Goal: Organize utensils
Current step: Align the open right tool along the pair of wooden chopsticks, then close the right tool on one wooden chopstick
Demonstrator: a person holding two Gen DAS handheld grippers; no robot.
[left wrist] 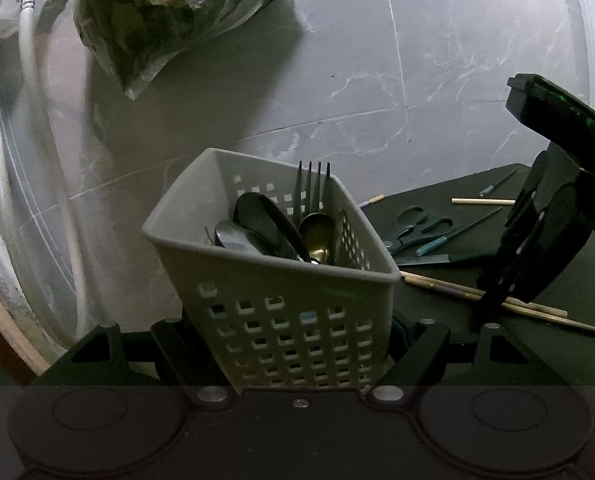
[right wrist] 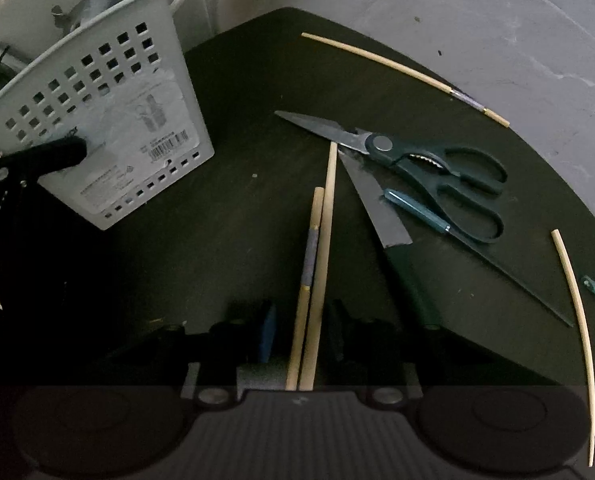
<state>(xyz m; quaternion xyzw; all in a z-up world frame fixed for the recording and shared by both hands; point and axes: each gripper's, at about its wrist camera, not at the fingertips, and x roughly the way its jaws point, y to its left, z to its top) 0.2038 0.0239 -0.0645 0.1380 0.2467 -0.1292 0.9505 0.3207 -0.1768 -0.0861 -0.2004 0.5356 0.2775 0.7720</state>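
A grey perforated basket [left wrist: 281, 320] [right wrist: 109, 120] stands tilted, with my left gripper [left wrist: 297, 344] shut on its walls; one finger [right wrist: 45, 156] presses its labelled side. Inside are a dark fork [left wrist: 313, 188] and spoons [left wrist: 317, 232]. My right gripper [right wrist: 301, 336] [left wrist: 493, 292] points down at the black mat [right wrist: 237, 120]. Its jaws stand open around a pair of wooden chopsticks [right wrist: 317, 260] [left wrist: 537, 312] without pressing them. Scissors [right wrist: 437, 172], a knife [right wrist: 377, 208] and a blue-handled dark chopstick [right wrist: 417, 210] lie just to the right.
Two single wooden chopsticks lie at the mat's far edge [right wrist: 377, 60] and right edge [right wrist: 577, 300]. A white hose [left wrist: 29, 120] and a plastic bag [left wrist: 169, 20] sit behind the basket on the grey marble counter [left wrist: 417, 80].
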